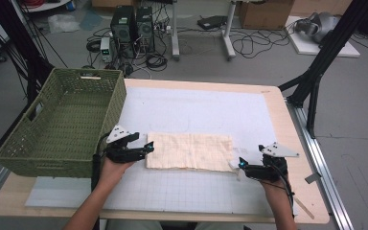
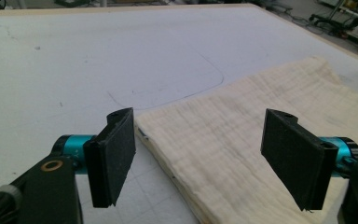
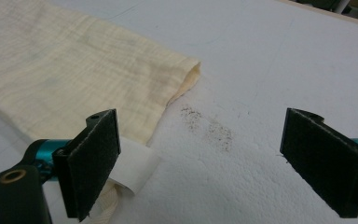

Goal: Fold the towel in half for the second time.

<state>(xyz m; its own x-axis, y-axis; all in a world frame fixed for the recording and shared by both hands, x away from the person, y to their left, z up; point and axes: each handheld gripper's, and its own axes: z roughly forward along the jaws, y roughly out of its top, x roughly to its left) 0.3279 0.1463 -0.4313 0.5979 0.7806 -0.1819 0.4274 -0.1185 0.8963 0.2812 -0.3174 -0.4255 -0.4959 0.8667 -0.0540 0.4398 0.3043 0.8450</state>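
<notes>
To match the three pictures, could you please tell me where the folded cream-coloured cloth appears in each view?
High view: the folded cream-coloured cloth lies mid-table, between both grippers.
Left gripper view: it runs from bottom centre to the right edge.
Right gripper view: it covers the upper left.
Shared landmark: the white gridded mat beneath it.

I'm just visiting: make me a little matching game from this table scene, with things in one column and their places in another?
Things:
1. green basket
2. cream cloth
3. left claw
4. right claw

Places:
A. at the cloth's right end
B. folded flat at the middle of the white mat
C. on the table's left edge
D. at the cloth's left end

Pairs: 1-C, 2-B, 3-D, 4-A
</notes>
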